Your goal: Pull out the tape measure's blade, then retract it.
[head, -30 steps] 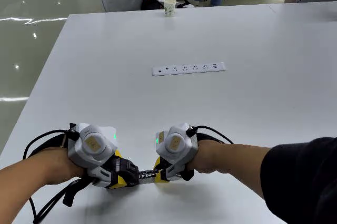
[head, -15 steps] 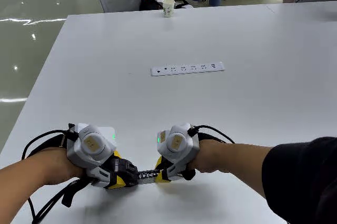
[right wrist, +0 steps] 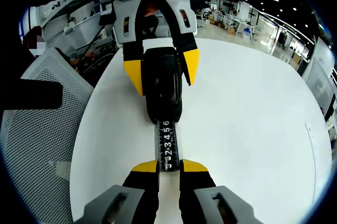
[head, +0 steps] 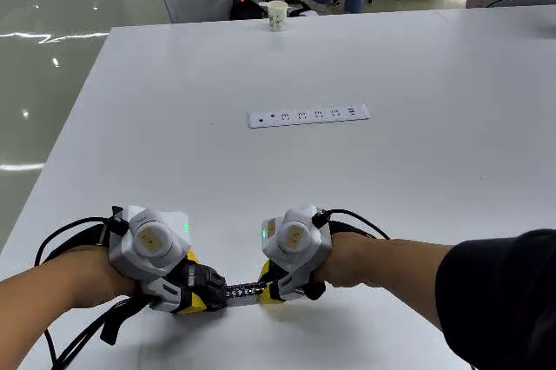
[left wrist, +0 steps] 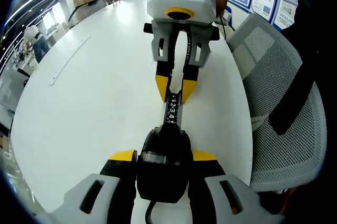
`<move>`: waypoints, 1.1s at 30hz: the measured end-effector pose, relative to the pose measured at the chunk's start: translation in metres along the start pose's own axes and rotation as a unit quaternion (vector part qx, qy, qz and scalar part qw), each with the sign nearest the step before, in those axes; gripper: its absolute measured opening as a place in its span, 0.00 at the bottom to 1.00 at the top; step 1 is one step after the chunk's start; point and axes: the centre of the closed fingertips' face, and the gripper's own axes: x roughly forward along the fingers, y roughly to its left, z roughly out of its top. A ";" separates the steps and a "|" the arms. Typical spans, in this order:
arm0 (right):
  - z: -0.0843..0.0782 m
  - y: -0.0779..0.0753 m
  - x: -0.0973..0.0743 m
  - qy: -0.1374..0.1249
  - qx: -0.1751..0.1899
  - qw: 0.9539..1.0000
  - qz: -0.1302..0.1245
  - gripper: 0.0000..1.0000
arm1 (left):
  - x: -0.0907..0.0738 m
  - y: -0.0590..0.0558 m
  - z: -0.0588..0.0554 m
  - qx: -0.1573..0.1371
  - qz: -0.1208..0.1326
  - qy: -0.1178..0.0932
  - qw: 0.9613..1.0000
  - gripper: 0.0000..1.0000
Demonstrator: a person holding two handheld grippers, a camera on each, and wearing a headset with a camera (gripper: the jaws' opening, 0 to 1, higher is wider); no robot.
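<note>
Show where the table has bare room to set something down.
Crowded at the near edge: left gripper clamps the tape measure, right gripper its blade. Bare table from there to the power strip, from strip to paper cup, and across the right side.

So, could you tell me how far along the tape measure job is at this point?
Done: both grips are made, the left gripper holding the tape measure by its case and the right gripper pinching the blade end. In hand: the blade is out a short way, with 6 the highest number showing. Left: probably more pulling, then the retraction.
</note>
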 end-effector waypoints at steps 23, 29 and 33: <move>-0.010 -0.001 -0.007 0.003 0.004 1.000 0.003 0.11 | 0.001 0.000 0.000 -0.001 0.000 0.000 1.000 0.32; -0.012 -0.001 -0.008 0.003 0.004 1.000 0.003 0.11 | 0.001 0.000 0.000 -0.001 0.000 0.001 1.000 0.32; -0.013 0.000 -0.011 0.003 0.007 1.000 0.004 0.11 | 0.001 0.000 0.000 -0.001 0.000 0.002 1.000 0.32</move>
